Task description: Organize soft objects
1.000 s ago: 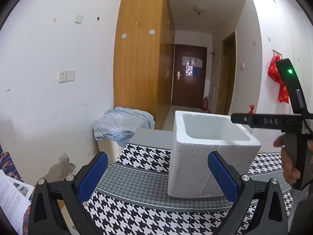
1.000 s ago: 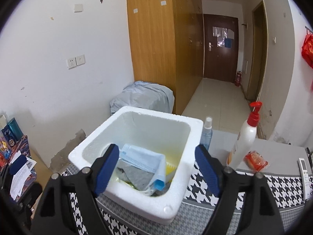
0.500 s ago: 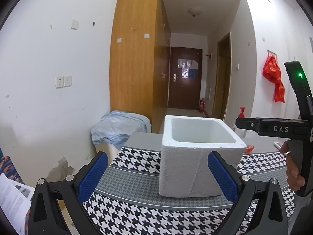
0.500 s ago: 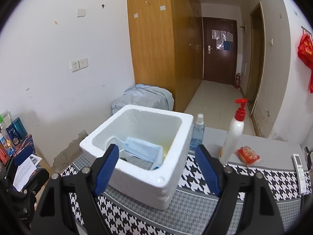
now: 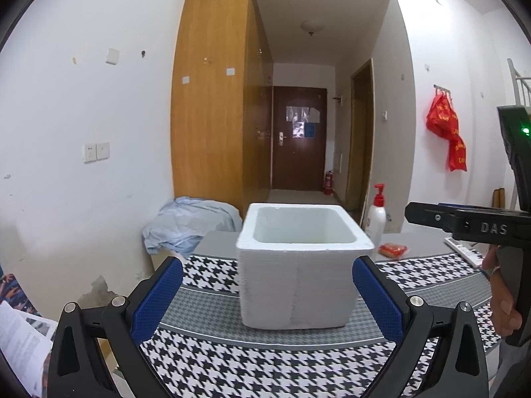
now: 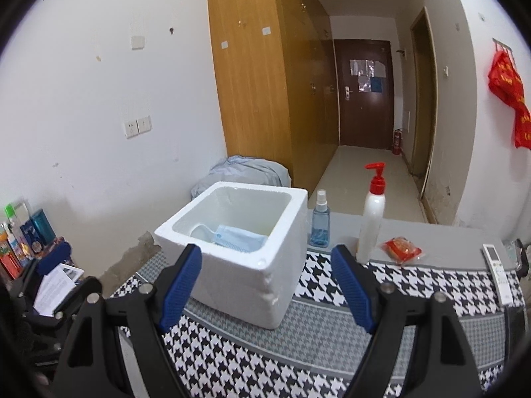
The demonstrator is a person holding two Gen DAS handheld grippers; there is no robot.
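Both your left gripper (image 5: 267,293) and right gripper (image 6: 267,285) are spread wide and carry nothing. The blue mask (image 6: 239,237) lies inside the foam box (image 6: 252,265) at 12 o'clock. The sorting seems finished; next, simply withdraw.

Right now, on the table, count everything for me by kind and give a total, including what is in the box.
Foam box: 1
Bottles: 2, pump bottle and blue spray bottle
Red snack packet: 1
Remote control: 1
Blue face mask in the box: 1
Total: 6
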